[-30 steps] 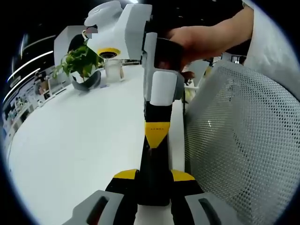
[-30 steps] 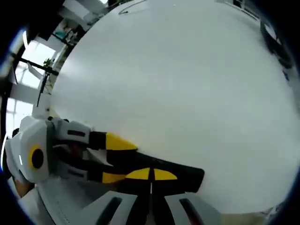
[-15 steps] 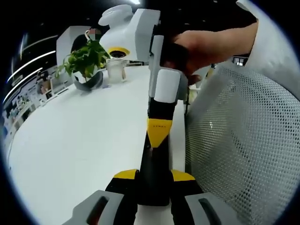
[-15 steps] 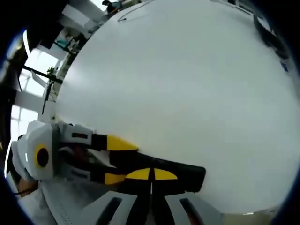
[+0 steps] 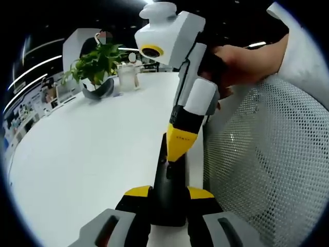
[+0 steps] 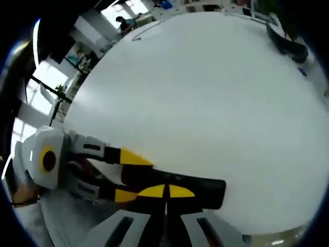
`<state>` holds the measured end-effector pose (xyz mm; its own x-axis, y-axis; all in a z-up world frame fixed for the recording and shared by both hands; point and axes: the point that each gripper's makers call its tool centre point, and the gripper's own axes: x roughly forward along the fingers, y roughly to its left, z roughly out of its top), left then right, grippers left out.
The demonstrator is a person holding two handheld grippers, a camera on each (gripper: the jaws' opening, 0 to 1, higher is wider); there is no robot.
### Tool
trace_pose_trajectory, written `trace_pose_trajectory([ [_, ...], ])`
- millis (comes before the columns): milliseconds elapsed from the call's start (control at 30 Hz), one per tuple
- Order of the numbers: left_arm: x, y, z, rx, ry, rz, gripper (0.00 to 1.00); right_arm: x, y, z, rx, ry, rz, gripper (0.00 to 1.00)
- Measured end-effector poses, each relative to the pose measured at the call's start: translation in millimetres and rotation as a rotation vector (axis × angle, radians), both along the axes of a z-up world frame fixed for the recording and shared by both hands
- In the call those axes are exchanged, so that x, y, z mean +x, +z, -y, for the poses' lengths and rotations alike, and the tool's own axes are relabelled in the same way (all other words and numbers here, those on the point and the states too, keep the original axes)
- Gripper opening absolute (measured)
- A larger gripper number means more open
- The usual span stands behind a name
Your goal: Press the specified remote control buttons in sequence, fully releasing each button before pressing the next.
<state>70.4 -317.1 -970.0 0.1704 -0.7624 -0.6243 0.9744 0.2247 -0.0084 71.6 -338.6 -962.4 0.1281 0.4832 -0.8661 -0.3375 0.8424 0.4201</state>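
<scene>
A long black remote control [image 5: 165, 172] lies lengthwise between my left gripper's [image 5: 168, 194] yellow-tipped jaws, which are shut on its near end above the white table. My right gripper [image 5: 176, 149] comes down from above in a person's hand, jaws shut, with its yellow tip resting on the remote's top face. In the right gripper view, my right gripper [image 6: 165, 191] has its two yellow tips together on the remote [image 6: 203, 188]. The left gripper [image 6: 128, 176] reaches in from the left and clamps the remote's far end.
The white table [image 5: 87, 154] stretches away to the left. At its far end stand a potted plant [image 5: 95, 67] and a glass jar [image 5: 126, 77]. A white mesh chair back [image 5: 262, 159] stands close on the right, beside the table edge.
The right gripper's body has swung up and to the right, standing steeper, while its tip stays on the remote. The left gripper's hold on the remote is unchanged.
</scene>
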Motion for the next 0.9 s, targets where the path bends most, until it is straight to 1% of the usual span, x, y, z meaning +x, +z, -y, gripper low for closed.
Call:
trace_pose_trajectory([
  [33, -0.1, 0.0, -0.2, 0.001, -0.002, 0.001, 0.25, -6.0, -0.8, -0.1, -0.006, 0.012, -0.037, 0.0],
  [67, -0.2, 0.0, -0.4, 0.0, -0.002, 0.0, 0.25, -1.0, -0.8, -0.8, -0.005, 0.008, 0.002, 0.0],
  [100, -0.3, 0.1, -0.5, 0.0, -0.002, 0.0, 0.25, -0.4, -0.8, -0.6, -0.008, 0.009, 0.005, 0.0],
  [500, -1.0, 0.5, -1.4, -0.001, -0.004, 0.002, 0.25, -2.4, -0.8, -0.7, -0.007, 0.008, -0.003, 0.0],
  [733, -1.6, 0.5, -1.0, 0.001, -0.012, 0.001, 0.25, -3.6, -2.7, -0.5, -0.016, 0.031, -0.004, 0.0],
  [833, -1.7, 0.3, -1.0, 0.0, -0.012, 0.0, 0.25, -4.4, -2.4, -0.5, -0.014, 0.024, -0.005, 0.0],
  [900, -2.0, 0.3, -0.4, -0.001, -0.015, 0.0, 0.25, -7.4, -3.6, -2.2, -0.024, 0.047, -0.005, 0.0],
])
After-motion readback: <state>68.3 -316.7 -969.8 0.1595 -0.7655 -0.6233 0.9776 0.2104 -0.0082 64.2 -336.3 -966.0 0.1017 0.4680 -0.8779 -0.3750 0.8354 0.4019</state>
